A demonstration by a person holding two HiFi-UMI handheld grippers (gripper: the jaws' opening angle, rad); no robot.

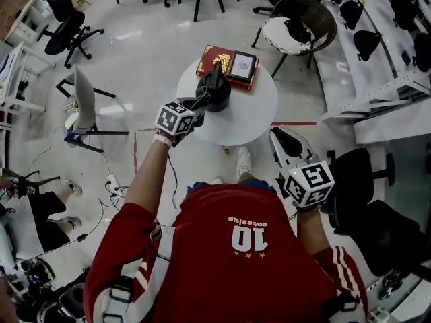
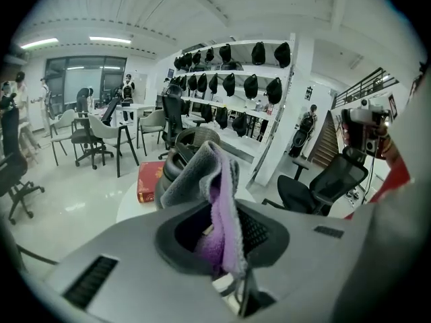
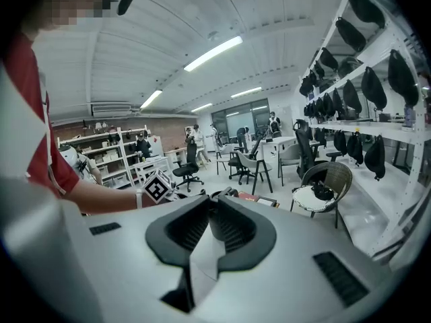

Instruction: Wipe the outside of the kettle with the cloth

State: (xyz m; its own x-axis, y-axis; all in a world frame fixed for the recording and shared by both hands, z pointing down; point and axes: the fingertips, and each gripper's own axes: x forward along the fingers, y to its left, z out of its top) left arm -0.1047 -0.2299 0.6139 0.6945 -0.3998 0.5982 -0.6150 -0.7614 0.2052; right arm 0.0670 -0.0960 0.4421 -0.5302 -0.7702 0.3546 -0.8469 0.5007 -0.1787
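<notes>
Right hand-held gripper (image 3: 214, 210) low by the person's hip, jaws together on nothing; left hand-held gripper (image 1: 196, 103), the nearer one, clamped on the grey-purple cloth (image 2: 217, 200), with the upright black kettle (image 1: 215, 89) straight ahead, seemingly touching, on the round white bench (image 1: 256, 116).

Glossy white floor (image 1: 155, 52), scattered office chairs (image 1: 67, 25)

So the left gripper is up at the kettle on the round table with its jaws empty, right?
Not quite. The left gripper is up at the kettle on the round table, but its jaws are not empty: they are shut on the grey-and-purple cloth. The left gripper view shows it.
</notes>
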